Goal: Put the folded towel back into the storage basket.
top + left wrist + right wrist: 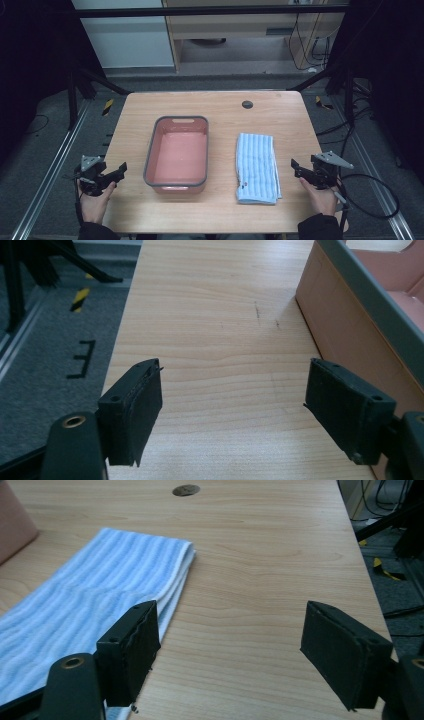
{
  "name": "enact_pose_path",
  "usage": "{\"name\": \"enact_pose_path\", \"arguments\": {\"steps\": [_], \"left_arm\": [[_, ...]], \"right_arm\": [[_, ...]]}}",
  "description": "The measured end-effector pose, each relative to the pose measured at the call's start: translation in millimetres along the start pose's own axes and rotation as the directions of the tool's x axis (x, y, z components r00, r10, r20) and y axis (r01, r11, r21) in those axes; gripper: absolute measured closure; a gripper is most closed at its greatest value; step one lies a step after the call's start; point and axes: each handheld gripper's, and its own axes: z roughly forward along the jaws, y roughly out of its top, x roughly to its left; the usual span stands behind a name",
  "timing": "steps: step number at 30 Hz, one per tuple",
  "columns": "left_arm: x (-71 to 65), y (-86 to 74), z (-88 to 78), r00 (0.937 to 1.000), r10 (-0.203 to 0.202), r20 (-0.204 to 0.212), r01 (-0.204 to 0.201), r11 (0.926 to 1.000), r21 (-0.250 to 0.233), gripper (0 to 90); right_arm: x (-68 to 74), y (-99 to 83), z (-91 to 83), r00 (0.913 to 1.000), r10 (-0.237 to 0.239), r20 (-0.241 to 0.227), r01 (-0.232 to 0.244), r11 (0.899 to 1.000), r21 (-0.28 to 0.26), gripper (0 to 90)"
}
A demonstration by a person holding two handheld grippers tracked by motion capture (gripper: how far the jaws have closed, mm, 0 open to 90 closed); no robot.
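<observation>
A pink tub (176,154) with a grey rim sits left of centre on the wooden table (220,107). To its right lies a folded blue-and-white striped towel (256,167). My left gripper (121,169) hovers at the table's left edge, open and empty, with the tub's wall (350,325) at the right of the left gripper view. My right gripper (295,166) is at the table's right edge, open and empty, just right of the towel (90,600). In each gripper view the two black jaws stand wide apart over bare wood.
A small dark round grommet (247,104) sits in the table near its far edge. Black frame legs and cables stand on the grey floor on both sides. A cable loops on the floor (372,195) by the right hand.
</observation>
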Motion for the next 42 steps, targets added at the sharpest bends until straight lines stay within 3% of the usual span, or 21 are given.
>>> {"name": "enact_pose_path", "arguments": {"steps": [6, 21, 33, 42], "left_arm": [[-10.3, 7.5, -11.1, 0.9988, 0.044, 0.021, -0.043, 0.9983, -0.038, 26.0], [-37.6, 35.1, -35.8, 0.992, 0.081, 0.096, -0.07, 0.9913, -0.112, 29.4], [-57.6, 42.3, -31.6, 0.9865, 0.093, 0.135, -0.077, 0.9901, -0.117, 31.9], [-90.0, 55.1, -26.5, 0.9752, 0.128, 0.18, -0.105, 0.9859, -0.13, 32.7]], "right_arm": [[5.5, 9.6, -7.6, 0.999, -0.003, -0.044, 0.002, 1.0, -0.026, 25.7], [13.4, 35.4, -18.0, 0.9951, -0.029, -0.095, 0.023, 0.998, -0.066, 30.8], [30.3, 63.7, -15.9, 0.9895, -0.061, -0.131, 0.05, 0.995, -0.083, 33.0], [36.5, 85.5, -13.7, 0.987, -0.07, -0.145, 0.056, 0.994, -0.097, 33.3]]}}
